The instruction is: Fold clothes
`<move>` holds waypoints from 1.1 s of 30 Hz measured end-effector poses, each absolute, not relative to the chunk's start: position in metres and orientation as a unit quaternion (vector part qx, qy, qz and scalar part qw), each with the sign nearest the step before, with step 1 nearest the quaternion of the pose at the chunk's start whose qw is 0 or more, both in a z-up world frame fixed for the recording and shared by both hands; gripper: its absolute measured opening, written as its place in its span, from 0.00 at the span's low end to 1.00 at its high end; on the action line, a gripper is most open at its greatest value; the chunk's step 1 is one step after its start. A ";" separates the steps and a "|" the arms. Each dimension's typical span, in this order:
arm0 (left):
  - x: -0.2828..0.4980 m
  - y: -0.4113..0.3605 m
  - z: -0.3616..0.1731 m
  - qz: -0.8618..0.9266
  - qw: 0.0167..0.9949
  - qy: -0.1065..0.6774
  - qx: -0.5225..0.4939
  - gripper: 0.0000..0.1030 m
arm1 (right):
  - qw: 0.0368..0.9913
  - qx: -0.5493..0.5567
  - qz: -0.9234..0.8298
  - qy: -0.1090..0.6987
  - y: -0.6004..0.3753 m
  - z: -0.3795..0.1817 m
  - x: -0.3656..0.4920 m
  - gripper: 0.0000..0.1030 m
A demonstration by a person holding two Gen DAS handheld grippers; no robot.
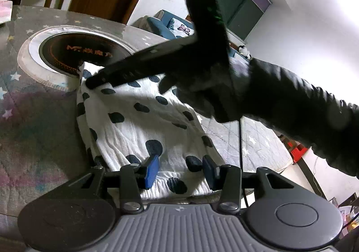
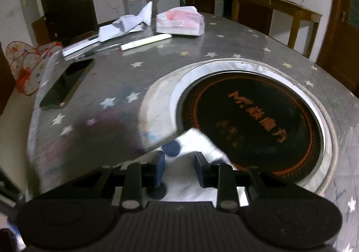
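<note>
A white garment (image 1: 143,121) with dark navy dots lies on the desk (image 1: 40,121), just beside the round black cooktop (image 1: 85,54) set into the star-printed grey cover; its far corner overlaps the cooktop's pale rim. The cloth looks ribbed and quilted, doubled along its edge nearest the cooktop, with soft creases running across it. The left gripper (image 1: 180,170) hovers over the near hem, its blue-padded jaws standing apart with nothing between them. The right gripper (image 2: 179,167) reaches in at the corner by the cooktop; its jaws also stand apart, cloth lying under and between them, though I cannot tell whether they press it. Beyond the cooktop sit a phone (image 2: 67,83), a pen (image 2: 145,42) and a tissue pack (image 2: 180,21).
</note>
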State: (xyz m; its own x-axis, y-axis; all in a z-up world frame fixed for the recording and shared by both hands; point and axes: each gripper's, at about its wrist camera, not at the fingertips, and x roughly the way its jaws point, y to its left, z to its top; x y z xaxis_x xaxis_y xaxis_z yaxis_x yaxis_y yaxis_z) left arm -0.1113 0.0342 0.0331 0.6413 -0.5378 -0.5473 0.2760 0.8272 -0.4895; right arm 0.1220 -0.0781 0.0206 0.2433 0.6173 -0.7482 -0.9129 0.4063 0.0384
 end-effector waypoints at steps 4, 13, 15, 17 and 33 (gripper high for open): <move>-0.111 0.036 0.034 -0.229 0.886 0.356 -0.187 0.45 | 0.777 -0.201 0.484 0.350 -0.074 0.019 0.138 0.28; -0.124 0.043 0.048 -0.222 0.898 0.338 -0.176 0.46 | 0.801 -0.154 0.445 0.370 -0.133 0.036 0.156 0.36; -0.131 0.047 0.053 -0.220 0.901 0.333 -0.172 0.47 | 0.803 -0.148 0.437 0.377 -0.149 0.036 0.156 0.38; -0.139 0.050 0.057 -0.216 0.902 0.333 -0.168 0.47 | 0.805 -0.143 0.428 0.385 -0.164 0.035 0.156 0.38; -0.165 0.057 0.039 -0.191 0.882 0.395 -0.170 0.47 | 0.811 -0.136 0.396 0.408 -0.192 0.023 0.151 0.27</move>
State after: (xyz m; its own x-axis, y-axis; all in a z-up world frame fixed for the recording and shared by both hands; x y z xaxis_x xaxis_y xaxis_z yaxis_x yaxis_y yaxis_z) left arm -0.1646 0.0566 0.0391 0.6150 -0.4707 -0.6326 0.2026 0.8696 -0.4502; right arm 0.1508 -0.1921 0.0229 0.3534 0.5321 -0.7694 -0.7541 0.6488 0.1023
